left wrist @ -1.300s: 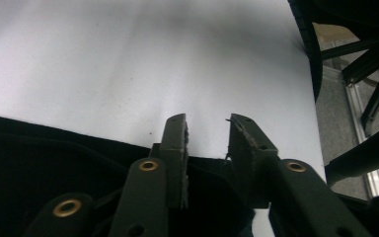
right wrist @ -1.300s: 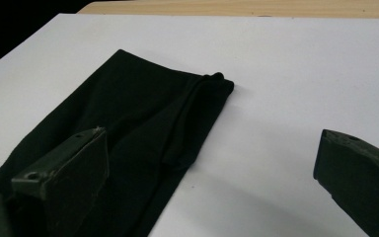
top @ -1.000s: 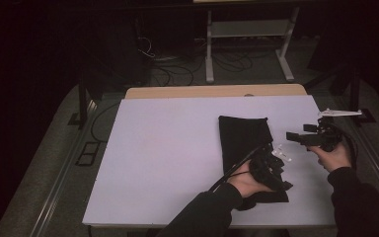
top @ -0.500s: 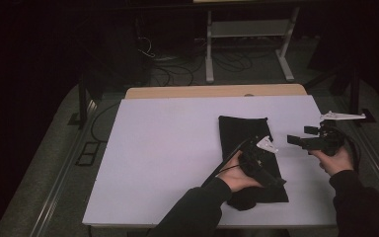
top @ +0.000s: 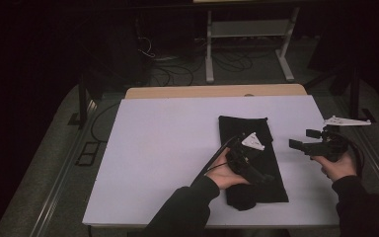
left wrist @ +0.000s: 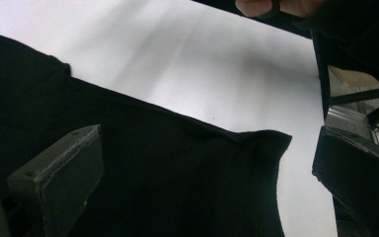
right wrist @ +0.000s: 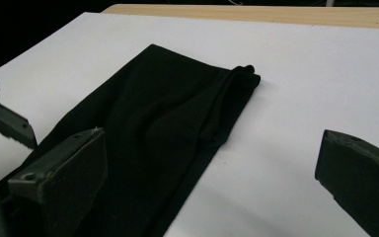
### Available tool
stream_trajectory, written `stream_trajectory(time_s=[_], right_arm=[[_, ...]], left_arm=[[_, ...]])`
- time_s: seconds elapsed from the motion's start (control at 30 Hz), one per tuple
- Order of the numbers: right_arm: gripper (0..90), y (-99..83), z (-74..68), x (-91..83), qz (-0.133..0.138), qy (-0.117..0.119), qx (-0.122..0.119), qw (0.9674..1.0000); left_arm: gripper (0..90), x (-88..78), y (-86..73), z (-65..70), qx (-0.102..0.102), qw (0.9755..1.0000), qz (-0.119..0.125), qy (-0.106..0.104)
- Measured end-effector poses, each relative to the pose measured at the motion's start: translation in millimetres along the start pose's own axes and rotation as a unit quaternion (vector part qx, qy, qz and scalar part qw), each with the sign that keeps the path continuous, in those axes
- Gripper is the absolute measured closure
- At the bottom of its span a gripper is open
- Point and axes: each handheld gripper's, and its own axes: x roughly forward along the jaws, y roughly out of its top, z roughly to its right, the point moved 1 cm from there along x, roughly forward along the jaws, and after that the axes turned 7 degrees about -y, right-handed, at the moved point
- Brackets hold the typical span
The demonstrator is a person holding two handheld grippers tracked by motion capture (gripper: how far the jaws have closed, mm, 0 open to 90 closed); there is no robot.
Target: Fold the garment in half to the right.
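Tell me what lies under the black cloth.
The black cloth lies flat on the white table, which shows bare all around it. Anything beneath the fabric is covered; near its front end the left gripper and the hand hide part of it.

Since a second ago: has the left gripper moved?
Yes. The left gripper shifted toward the table's near edge along the black cloth; its jaws have just been opening, empty.

No writing, label or number can be read anywhere (lighting is dim).
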Motion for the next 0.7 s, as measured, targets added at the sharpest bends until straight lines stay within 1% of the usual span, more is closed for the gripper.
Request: stream_trajectory(time_s=[0.07, 0.17, 0.4, 0.53, 0.7], right_arm=[[0.0, -1.2, -0.3, -1.9, 0.003, 0.0, 0.0, 1.0], [0.0, -3.5, -2.2, -5.4, 0.008, 0.002, -0.001, 1.0], [0.0, -10.7, -9.8, -10.0, 0.003, 0.008, -0.009, 0.9999], [0.0, -13.1, -14.9, -12.4, 0.006, 0.008, -0.019, 0.9998], [0.0, -17.3, -16.6, -16.2, 0.007, 0.007, -0.019, 0.9998]], left_arm=[[0.0, -5.2, -1.7, -1.3, 0.002, 1.0, 0.003, 0.003], [0.0, -12.2, -4.7, -3.2, -0.002, 0.9999, 0.009, 0.007], [0.0, -28.7, -14.5, -8.5, -0.009, 0.9996, 0.02, 0.017], [0.0, -38.5, -19.5, -10.7, -0.011, 0.9994, 0.024, 0.024], [0.0, -53.7, -26.3, -14.1, -0.015, 0.9988, 0.031, 0.036]])
